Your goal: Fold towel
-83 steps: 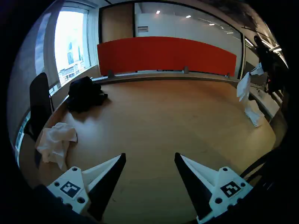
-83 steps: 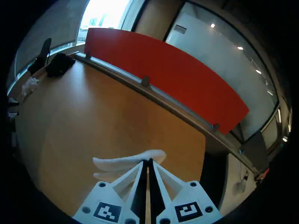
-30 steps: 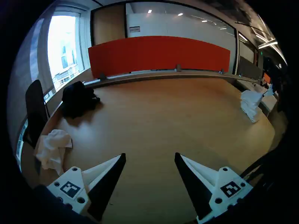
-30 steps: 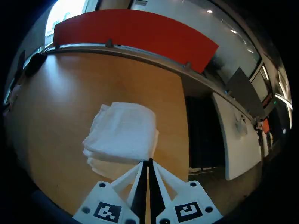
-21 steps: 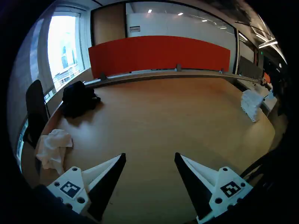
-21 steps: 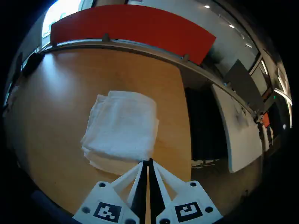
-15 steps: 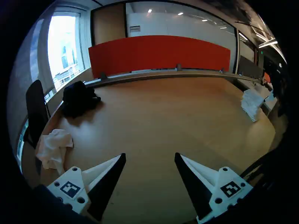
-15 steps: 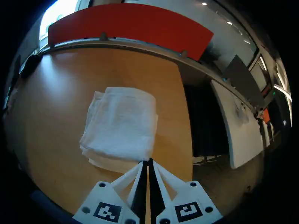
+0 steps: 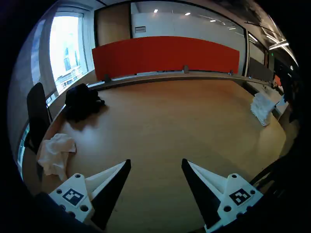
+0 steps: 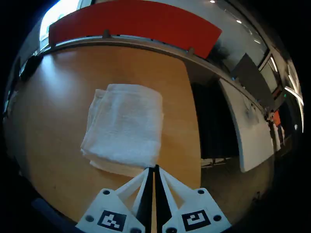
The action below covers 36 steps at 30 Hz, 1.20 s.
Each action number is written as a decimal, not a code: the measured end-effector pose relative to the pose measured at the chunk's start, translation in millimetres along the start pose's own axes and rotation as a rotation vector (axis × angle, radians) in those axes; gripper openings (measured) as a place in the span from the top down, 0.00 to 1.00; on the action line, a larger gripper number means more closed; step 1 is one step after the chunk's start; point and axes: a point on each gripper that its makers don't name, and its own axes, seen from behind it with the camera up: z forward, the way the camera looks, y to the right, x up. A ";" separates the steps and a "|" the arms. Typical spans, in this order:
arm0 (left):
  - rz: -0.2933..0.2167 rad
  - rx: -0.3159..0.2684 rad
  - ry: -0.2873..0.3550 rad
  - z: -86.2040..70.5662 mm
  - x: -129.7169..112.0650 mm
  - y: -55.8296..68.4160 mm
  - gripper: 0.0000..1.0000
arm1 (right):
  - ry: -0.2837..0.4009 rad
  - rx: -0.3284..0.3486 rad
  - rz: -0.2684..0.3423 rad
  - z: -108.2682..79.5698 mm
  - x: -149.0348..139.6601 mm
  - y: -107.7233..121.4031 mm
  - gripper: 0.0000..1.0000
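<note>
Two tools: the left tool [image 9: 155,165] hangs spread apart above the table [image 9: 163,112]; the right tool [image 10: 154,169] is pinched on the near edge of the folded towel [image 10: 124,124], by the table's edge.

Nubby cloth towel [image 10: 124,124], smooth wood table [image 10: 50,116]
</note>
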 end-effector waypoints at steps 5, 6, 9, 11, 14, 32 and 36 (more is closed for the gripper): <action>-0.002 0.001 -0.003 0.5 -1.2 -0.9 0.03 | -0.008 0.002 -0.004 1.4 -2.6 -2.3 0.97; -0.002 0.001 -0.003 0.6 -1.3 -1.0 0.03 | -0.009 0.002 -0.004 1.8 -3.0 -2.7 0.97; -0.002 0.001 -0.003 0.7 -1.2 -1.3 0.03 | -0.011 -0.001 -0.002 2.6 -3.4 -2.9 0.97; -0.001 0.001 -0.003 0.7 -1.2 -1.3 0.03 | -0.012 -0.003 -0.001 3.6 -3.6 -2.8 0.97; -0.001 0.003 -0.004 0.7 -1.3 -1.9 0.03 | -0.015 -0.008 -0.002 5.2 -3.6 -2.6 0.97; -0.003 0.006 -0.008 -0.2 -3.9 -3.4 0.03 | -0.020 -0.033 0.003 9.7 -3.9 0.5 0.92; -0.002 0.004 -0.007 0.4 -3.5 -2.1 0.03 | -0.017 -0.036 0.004 8.7 -3.3 1.3 0.75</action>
